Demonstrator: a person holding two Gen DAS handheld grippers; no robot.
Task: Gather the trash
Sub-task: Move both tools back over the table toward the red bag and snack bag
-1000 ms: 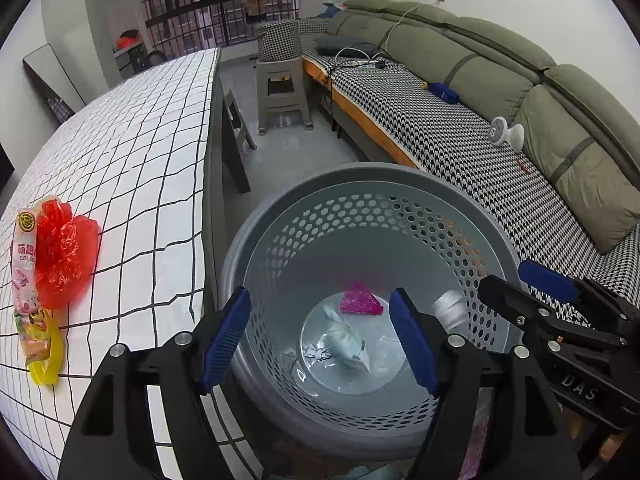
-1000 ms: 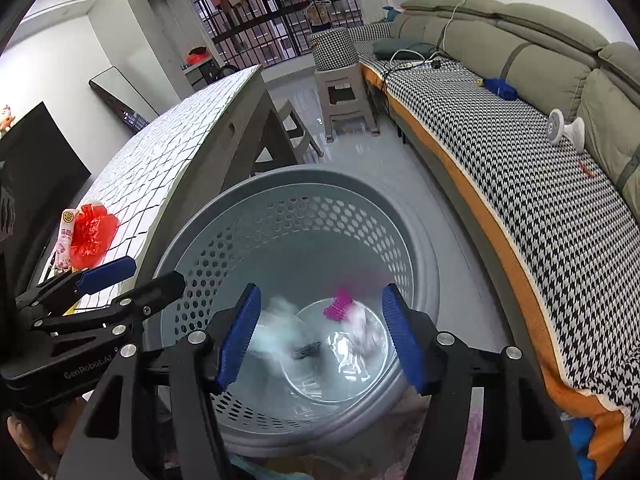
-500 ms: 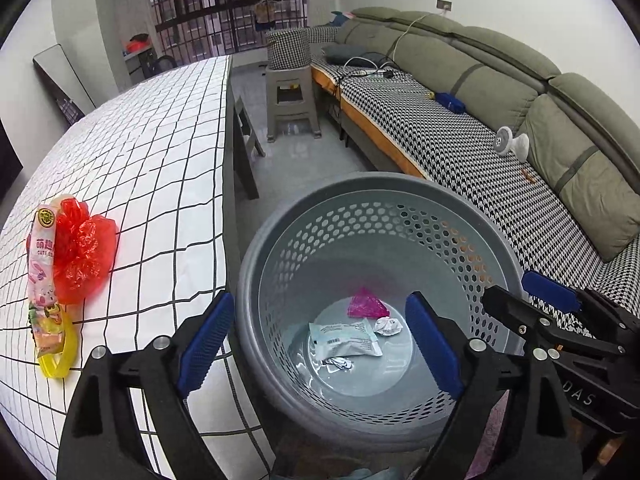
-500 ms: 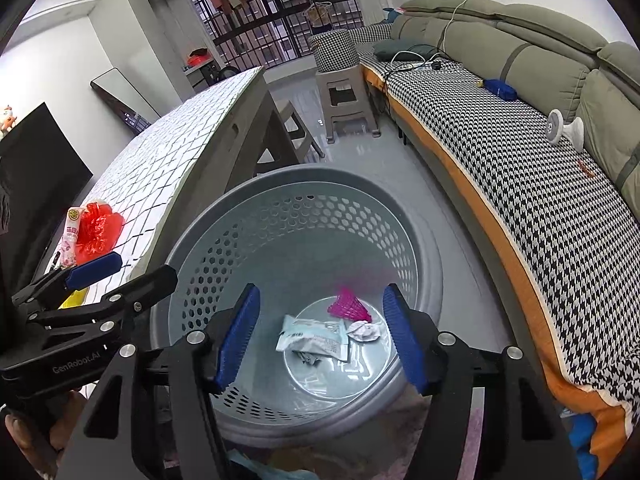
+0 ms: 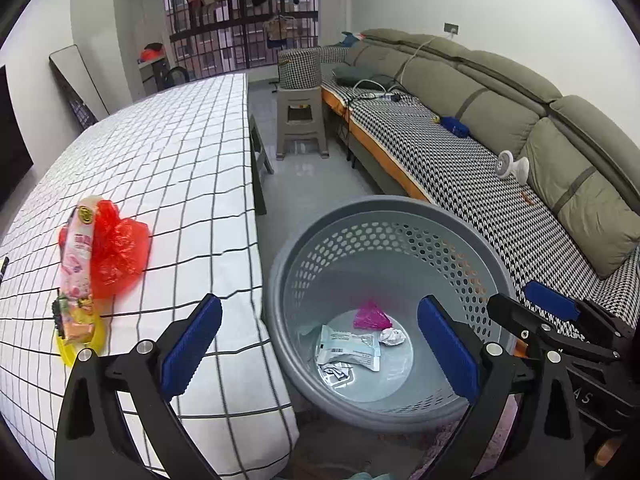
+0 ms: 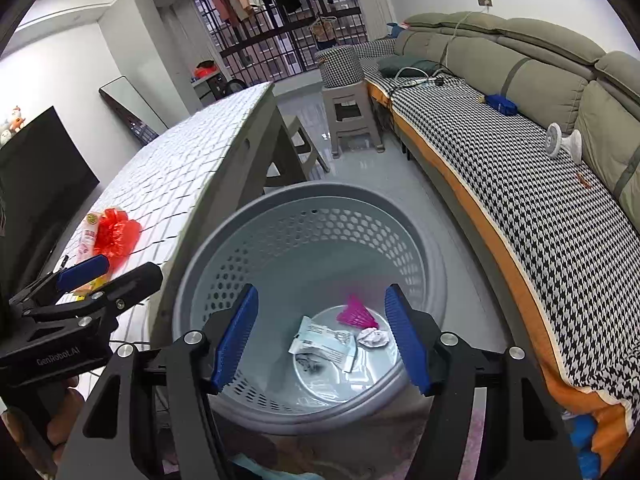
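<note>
Trash sits at the bottom of a grey perforated basket (image 5: 472, 240) that stands on the floor between the checked surface (image 5: 180, 168) and the sofa (image 5: 520, 128). Inside lie a pale blue-white wrapper (image 5: 347, 346), a pink wrapper (image 5: 371, 317) just beyond it, a crumpled white paper ball (image 5: 392, 337) touching the pale wrapper's right end, and a small dark-printed scrap (image 5: 336, 370) in front. The right wrist view shows the same four pieces: pale wrapper (image 6: 324, 340), pink wrapper (image 6: 356, 314), paper ball (image 6: 373, 338) and scrap (image 6: 310, 364).

The left gripper (image 5: 318, 350) hangs above the basket's left rim, its jaws opening very wide with nothing between them; its left blue pad is over the cloth edge, the right one over the basket's inside. The right gripper (image 6: 323, 342) hovers over the basket mouth, jaws parted and empty, the trash showing far below between the pads. Each gripper is also in view of the other camera: the right at the lower right edge of the left view, the left at the lower left of the right view, where a hand (image 6: 60, 416) grips its handle.

On the surface, near its left part and well apart from the basket, more trash remains: a crumpled red plastic bag (image 5: 116, 250) touching a long pink snack packet (image 5: 78, 256), whose near end lies on a yellow object (image 5: 66, 346). A small white fan (image 5: 512, 166) lies on the sofa's houndstooth cover.
</note>
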